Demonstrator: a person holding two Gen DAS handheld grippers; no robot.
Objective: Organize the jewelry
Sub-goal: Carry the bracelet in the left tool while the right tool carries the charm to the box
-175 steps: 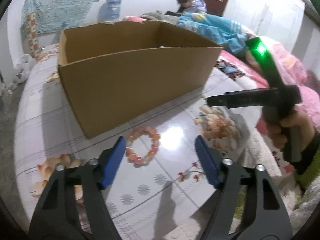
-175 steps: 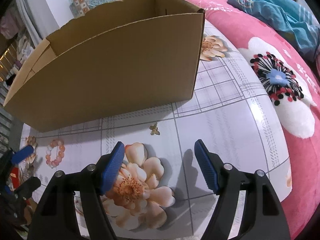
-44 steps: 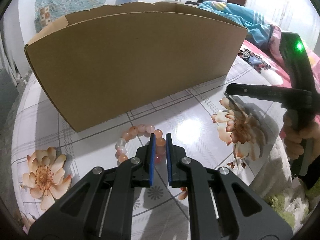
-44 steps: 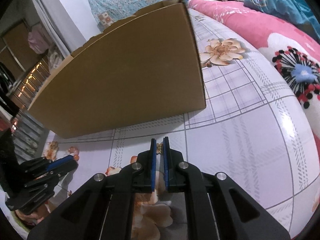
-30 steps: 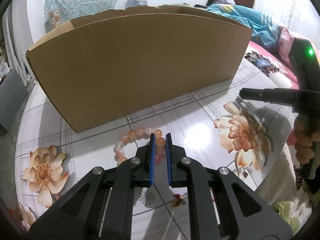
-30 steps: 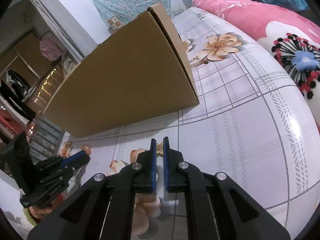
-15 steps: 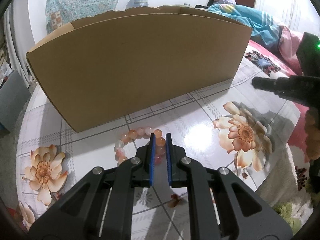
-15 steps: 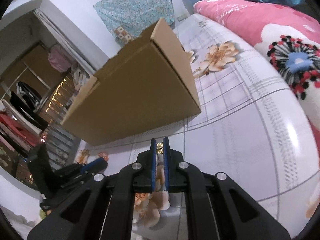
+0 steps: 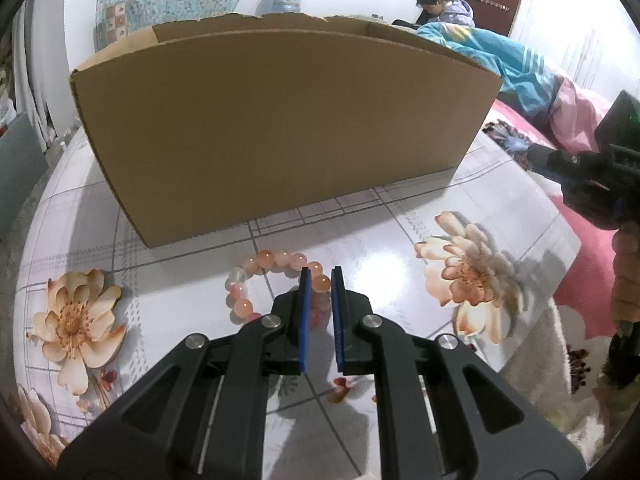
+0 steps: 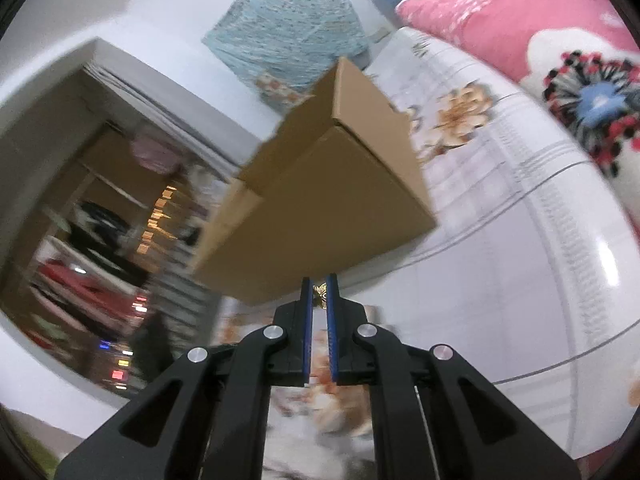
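Cardboard box point(image 9: 280, 120) unmoved on the floral counter point(image 9: 400, 240); no writing legible. Right gripper point(image 10: 319, 292) has risen and rolled since earlier, jaws pinching a small gold charm point(image 10: 319, 290). Left gripper point(image 9: 318, 280) stays put, jaws pinching the pink bead bracelet point(image 9: 272, 258) on the counter.

1. No legible text, labels, brands or nos. in either view.
2. Cardboard box point(image 9: 280, 120): plain faces, no print.
3. Right wrist view blurred; nothing readable there.

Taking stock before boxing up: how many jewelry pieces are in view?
2: a bead bracelet on the table, pinched by the left gripper; a small gold piece in the right gripper. The box's inside is hidden.
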